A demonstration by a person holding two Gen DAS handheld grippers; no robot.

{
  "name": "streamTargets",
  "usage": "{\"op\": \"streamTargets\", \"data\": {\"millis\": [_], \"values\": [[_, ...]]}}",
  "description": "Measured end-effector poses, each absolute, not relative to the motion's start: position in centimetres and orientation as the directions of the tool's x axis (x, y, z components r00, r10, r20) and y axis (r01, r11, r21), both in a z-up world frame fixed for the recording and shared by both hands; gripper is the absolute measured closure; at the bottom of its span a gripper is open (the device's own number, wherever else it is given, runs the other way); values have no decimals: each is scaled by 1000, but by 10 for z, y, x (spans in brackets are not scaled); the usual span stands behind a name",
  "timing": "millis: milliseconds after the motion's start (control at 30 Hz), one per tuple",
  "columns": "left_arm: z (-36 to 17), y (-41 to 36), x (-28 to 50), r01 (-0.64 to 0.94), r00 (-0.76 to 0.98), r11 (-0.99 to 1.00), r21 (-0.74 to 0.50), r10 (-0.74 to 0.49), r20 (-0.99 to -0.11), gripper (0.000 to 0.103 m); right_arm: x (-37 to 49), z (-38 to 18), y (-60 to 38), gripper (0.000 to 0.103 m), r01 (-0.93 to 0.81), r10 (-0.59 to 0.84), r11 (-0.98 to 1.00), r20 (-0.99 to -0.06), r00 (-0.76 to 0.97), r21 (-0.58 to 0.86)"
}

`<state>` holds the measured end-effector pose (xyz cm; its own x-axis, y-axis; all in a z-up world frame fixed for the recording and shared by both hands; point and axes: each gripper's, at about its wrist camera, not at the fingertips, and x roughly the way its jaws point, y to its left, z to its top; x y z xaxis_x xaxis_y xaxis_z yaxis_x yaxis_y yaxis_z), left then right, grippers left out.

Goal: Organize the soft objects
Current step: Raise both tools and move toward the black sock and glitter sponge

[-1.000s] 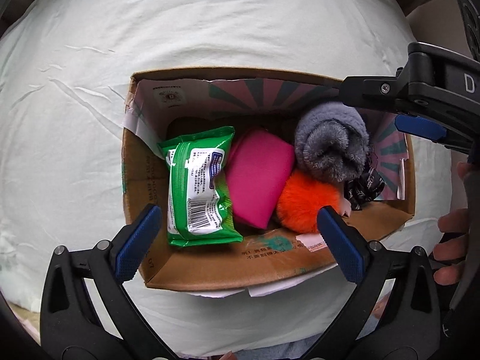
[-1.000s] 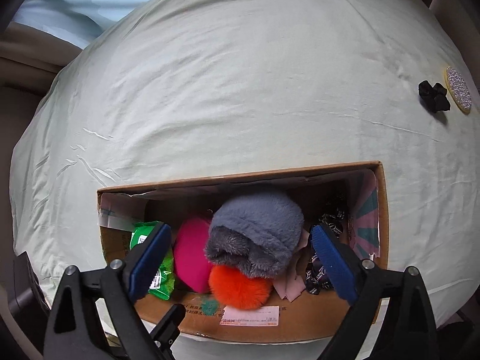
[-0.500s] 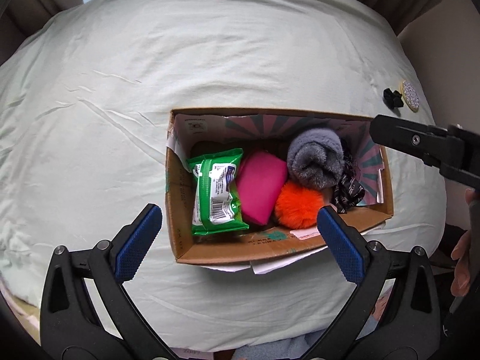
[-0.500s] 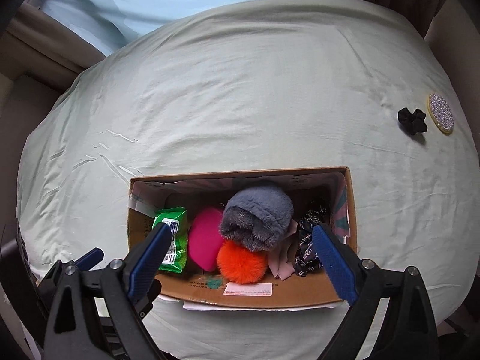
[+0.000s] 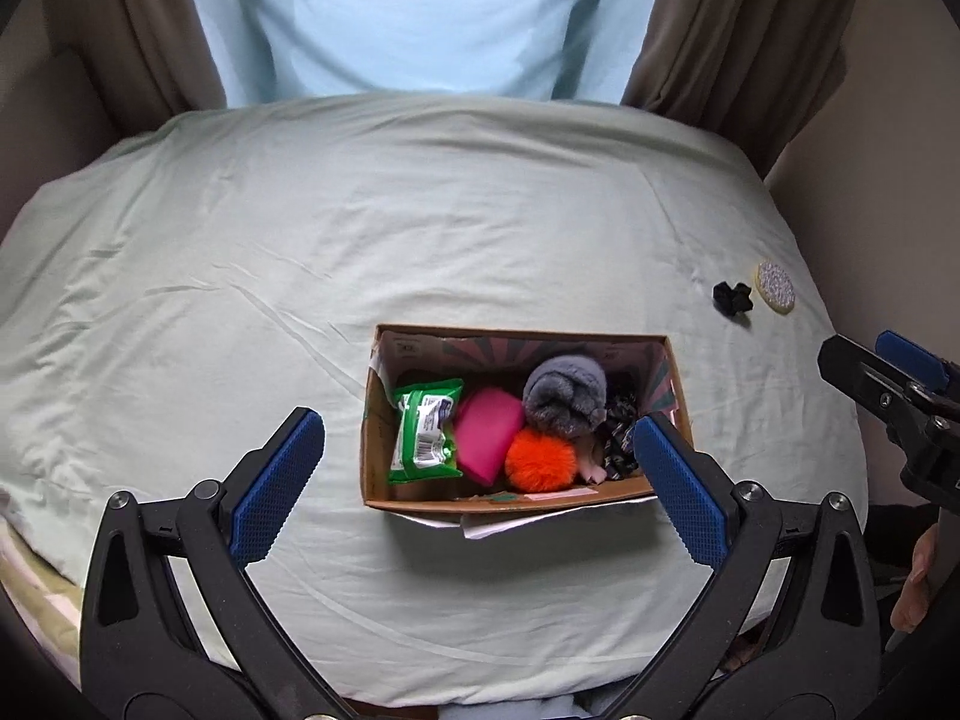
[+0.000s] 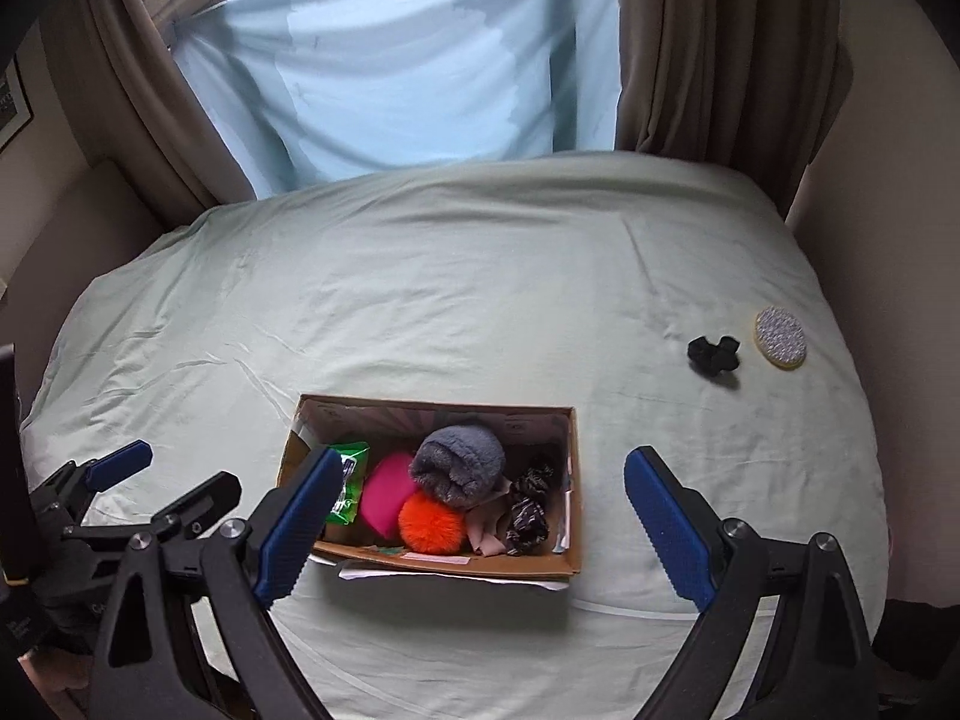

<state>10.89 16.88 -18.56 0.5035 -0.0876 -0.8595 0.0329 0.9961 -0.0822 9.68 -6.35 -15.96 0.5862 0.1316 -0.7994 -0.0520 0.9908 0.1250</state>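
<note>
While both tools hang above the bed (image 6: 480, 276), nothing is held in either of them. Starting from the left, the left hand-held gripper (image 5: 474, 468) has its blue pads spread wide with only air between them, and it looks down on the cardboard box (image 5: 522, 495), which sits on the pale green sheet. Inside the box, from left to right, lie a green wipes pack (image 5: 426, 429), a pink pouch (image 5: 486, 432), an orange pompom (image 5: 540, 459) with a grey fluffy roll (image 5: 564, 390) behind it, and a dark patterned scrunchie (image 5: 621, 444) at the right end. The right hand-held gripper (image 6: 480, 516) is spread wide too and is also empty; the box lies just ahead of it.

Farther right, well apart from the box, two soft things are not yet put away: a black scrunchie (image 6: 714, 354) and, just beside it on its right, a round glittery pad (image 6: 780, 338). They lie ahead and to the right of both tools, near the right edge of the bed. I judge that the right hand is nearer to them, so the coming reach belongs to it. Neither thing has a clear long axis, so any closing direction should work.
</note>
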Motion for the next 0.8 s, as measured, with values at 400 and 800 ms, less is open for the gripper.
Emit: {"op": "streamTargets", "data": {"millis": [400, 800], "values": [[-103, 94, 56, -11, 684, 1000, -23, -10, -730, 0, 48, -115, -169, 9, -29, 125, 988, -682, 721, 151], [-127, -66, 103, 102, 652, 991, -81, -128, -747, 0, 91, -149, -327, 9, 104, 41, 982, -713, 700, 159]]}}
